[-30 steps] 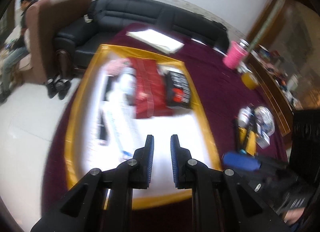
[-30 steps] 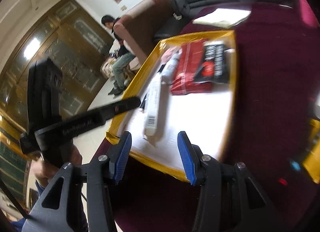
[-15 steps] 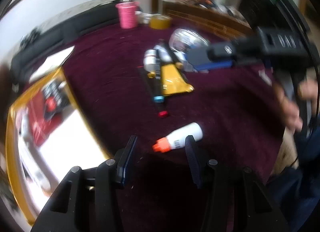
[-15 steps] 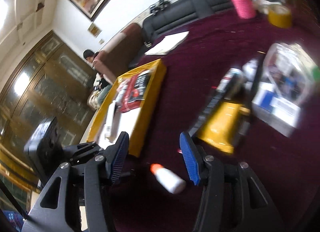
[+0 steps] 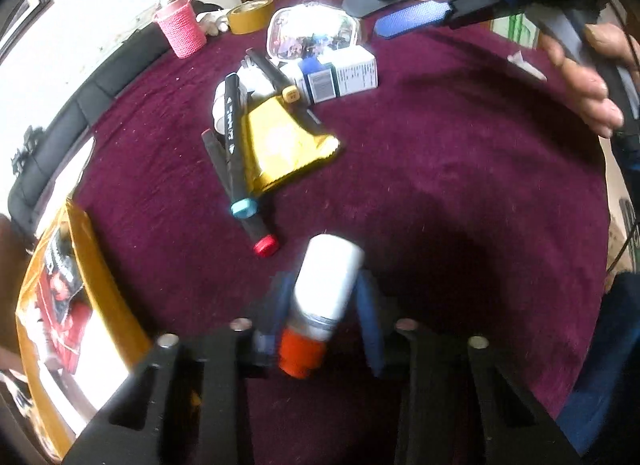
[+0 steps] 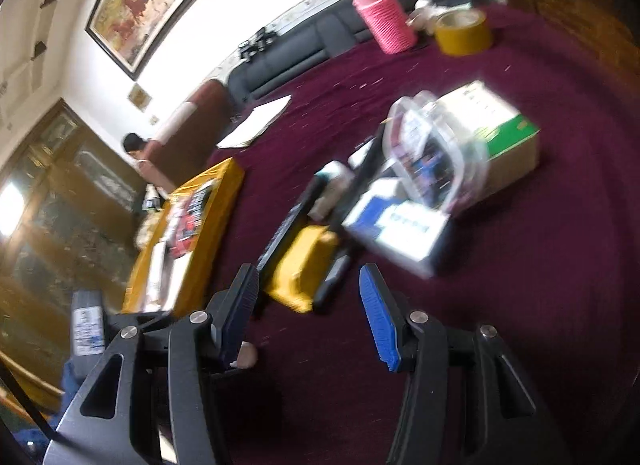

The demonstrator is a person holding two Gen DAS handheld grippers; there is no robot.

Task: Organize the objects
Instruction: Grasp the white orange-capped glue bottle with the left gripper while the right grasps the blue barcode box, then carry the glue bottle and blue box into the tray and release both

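A white bottle with an orange cap (image 5: 326,297) lies on the maroon tablecloth between the fingers of my left gripper (image 5: 322,301), cap toward the camera; the jaws stand around it, a little apart from its sides. Beyond it lie black markers (image 5: 236,169), a yellow packet (image 5: 284,149) and a white and blue box (image 5: 340,77). The yellow tray (image 5: 100,285) with packets is at the left. My right gripper (image 6: 312,301) is open and empty above the cloth, near the yellow packet (image 6: 300,261) and markers (image 6: 288,221). It also shows at the top right of the left wrist view (image 5: 432,9).
A pink cup (image 5: 182,31) and a roll of yellow tape (image 5: 250,17) stand at the table's far side. A clear plastic container (image 6: 432,153) leans on a cardboard box (image 6: 500,141). A black sofa (image 6: 288,61) and a seated person (image 6: 140,157) are beyond the table.
Both grippers swung from the yellow tray to the pile of objects. My left gripper opened and moved forward around the white bottle. My right gripper moved nearer the yellow packet.
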